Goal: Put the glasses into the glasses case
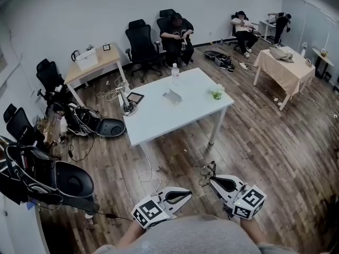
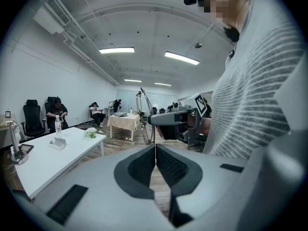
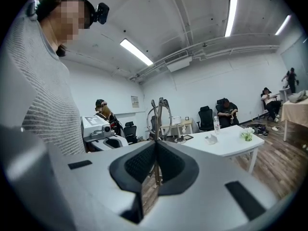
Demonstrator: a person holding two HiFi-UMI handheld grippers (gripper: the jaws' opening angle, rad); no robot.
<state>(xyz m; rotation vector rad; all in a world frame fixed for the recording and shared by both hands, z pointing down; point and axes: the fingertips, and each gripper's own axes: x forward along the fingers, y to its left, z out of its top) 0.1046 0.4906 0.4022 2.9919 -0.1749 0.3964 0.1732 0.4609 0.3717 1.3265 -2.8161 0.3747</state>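
Note:
Thin wire-framed glasses point(image 3: 159, 113) stick up from my right gripper point(image 3: 156, 144), which is shut on one of their arms. In the head view the glasses point(image 1: 208, 171) hang just ahead of the right gripper point(image 1: 212, 181), low in the picture and close to my body. My left gripper point(image 1: 188, 194) is beside it, shut with nothing between its pads point(image 2: 144, 165). The left gripper view shows the glasses point(image 2: 144, 114) in front of the right gripper point(image 2: 175, 119). A small grey glasses case point(image 1: 172, 97) lies on the white table point(image 1: 153, 120), well ahead of both grippers.
On the white table stand a water bottle point(image 1: 175, 74), a small plant point(image 1: 216, 93) and a tablet stand point(image 1: 130, 102). Open bags point(image 1: 69, 179) lie on the wooden floor at left. People sit on chairs point(image 1: 176, 33) at the back. A cloth-covered table point(image 1: 283, 67) is at right.

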